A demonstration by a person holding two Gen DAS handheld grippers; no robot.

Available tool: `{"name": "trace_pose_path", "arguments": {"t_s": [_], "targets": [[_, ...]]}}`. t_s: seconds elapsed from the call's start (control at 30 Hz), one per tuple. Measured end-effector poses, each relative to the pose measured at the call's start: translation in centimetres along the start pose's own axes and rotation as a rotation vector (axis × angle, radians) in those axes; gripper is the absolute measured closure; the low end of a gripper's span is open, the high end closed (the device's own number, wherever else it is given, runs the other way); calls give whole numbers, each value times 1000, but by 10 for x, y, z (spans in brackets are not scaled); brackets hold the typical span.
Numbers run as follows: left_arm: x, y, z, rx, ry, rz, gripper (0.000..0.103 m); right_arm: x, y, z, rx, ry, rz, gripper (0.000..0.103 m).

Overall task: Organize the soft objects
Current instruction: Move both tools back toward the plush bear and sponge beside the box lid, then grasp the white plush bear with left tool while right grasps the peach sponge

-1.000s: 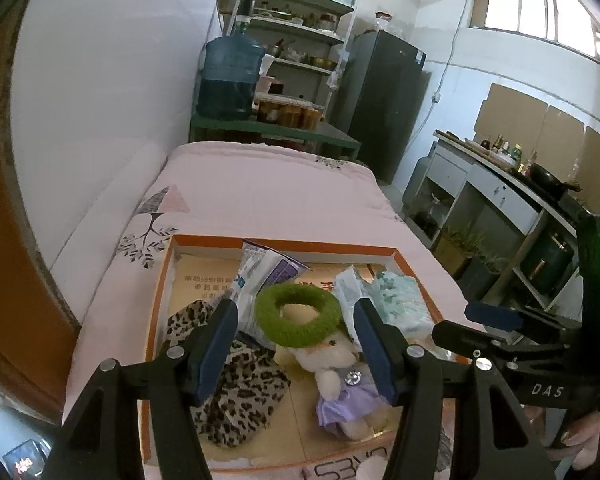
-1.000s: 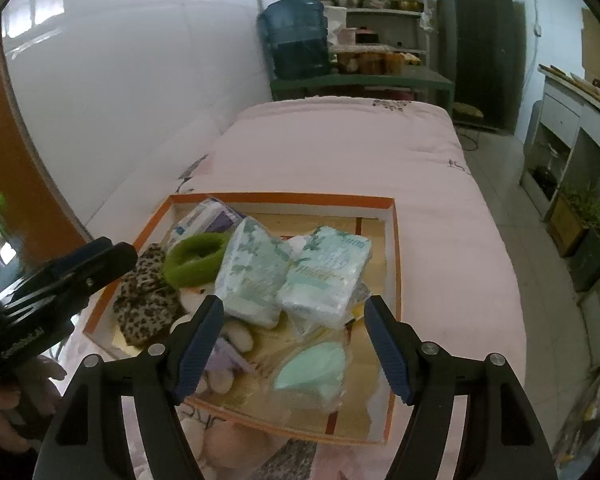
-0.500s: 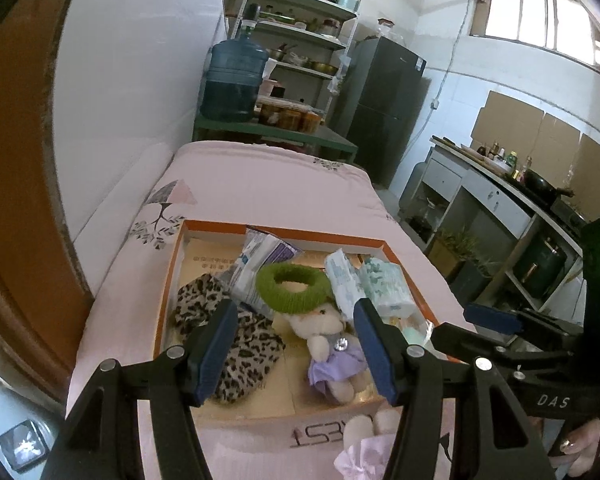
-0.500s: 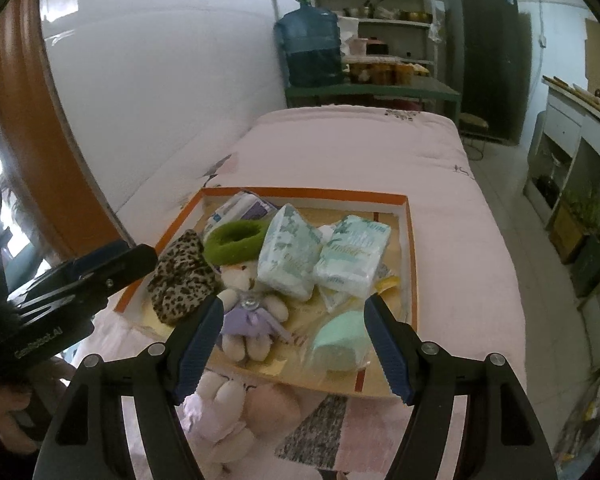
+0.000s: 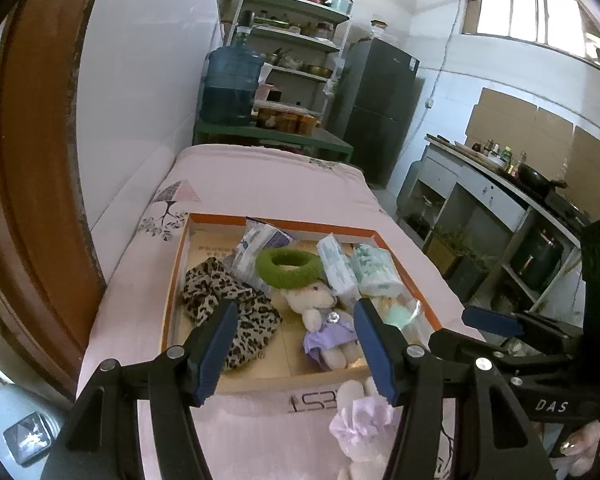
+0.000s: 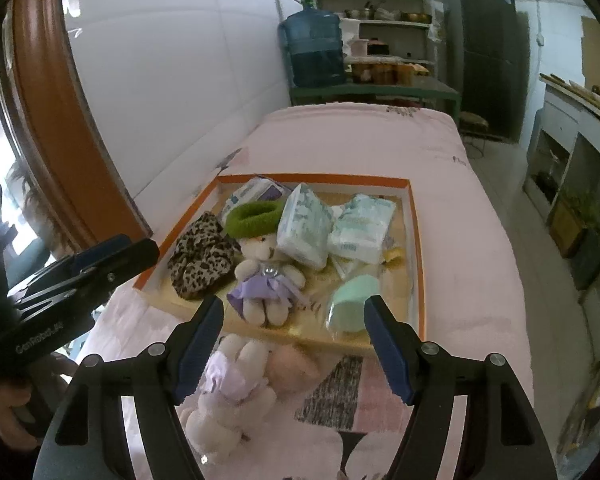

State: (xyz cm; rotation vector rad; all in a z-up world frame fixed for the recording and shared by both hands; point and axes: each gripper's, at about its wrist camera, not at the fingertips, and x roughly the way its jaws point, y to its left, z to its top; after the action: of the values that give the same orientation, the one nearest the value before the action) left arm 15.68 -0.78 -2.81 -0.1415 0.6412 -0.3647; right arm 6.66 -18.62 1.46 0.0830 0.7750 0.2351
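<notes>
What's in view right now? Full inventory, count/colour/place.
box: 1, orange-rimmed, on the pink bed
leopard cloth: 1, brown spotted, box's left side
ring: 1, green, fuzzy, behind the bear
bear: 1, cream, purple dress, box front
tissue packs: 2, white-green, box middle
sponge: 1, mint, bagged, box front right
plush bunny: 1, lilac-white, on the bed before the box
water jug: 1, blue, past the bed
fridge: 1, dark, far right
left gripper: black, blue pads, open
right gripper: black, blue pads, open
</notes>
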Motion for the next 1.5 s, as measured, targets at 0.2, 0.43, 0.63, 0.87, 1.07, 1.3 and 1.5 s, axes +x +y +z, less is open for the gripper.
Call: {"name": "trace_pose_path", "arguments": {"t_s": [0.2, 0.43, 0.63, 0.87, 1.07, 1.3, 1.5], "targets": [[-13, -3, -8, 5, -5, -8, 43, -9, 0, -13, 20, 0, 2, 29], [-28, -12, -17, 28, -12, -14, 43, -23, 3, -27, 26, -9, -9, 29], [-40, -21, -25, 47, -9, -23, 43, -35, 4, -40, 31, -26, -23, 29], [-44, -30, -38, 50, 3, -45, 43, -47, 5, -55, 33, -35, -39, 29], [-40, -38, -50, 53, 30, -62, 43, -51, 5, -69, 43, -33, -42, 29], [-34, -44, -60, 47, 56, -72, 43, -50, 3, -84, 54, -13, -43, 29], [-23, -50, -67, 54, 83, -72, 43, -51, -1, -92, 57, -2, -46, 29]]}}
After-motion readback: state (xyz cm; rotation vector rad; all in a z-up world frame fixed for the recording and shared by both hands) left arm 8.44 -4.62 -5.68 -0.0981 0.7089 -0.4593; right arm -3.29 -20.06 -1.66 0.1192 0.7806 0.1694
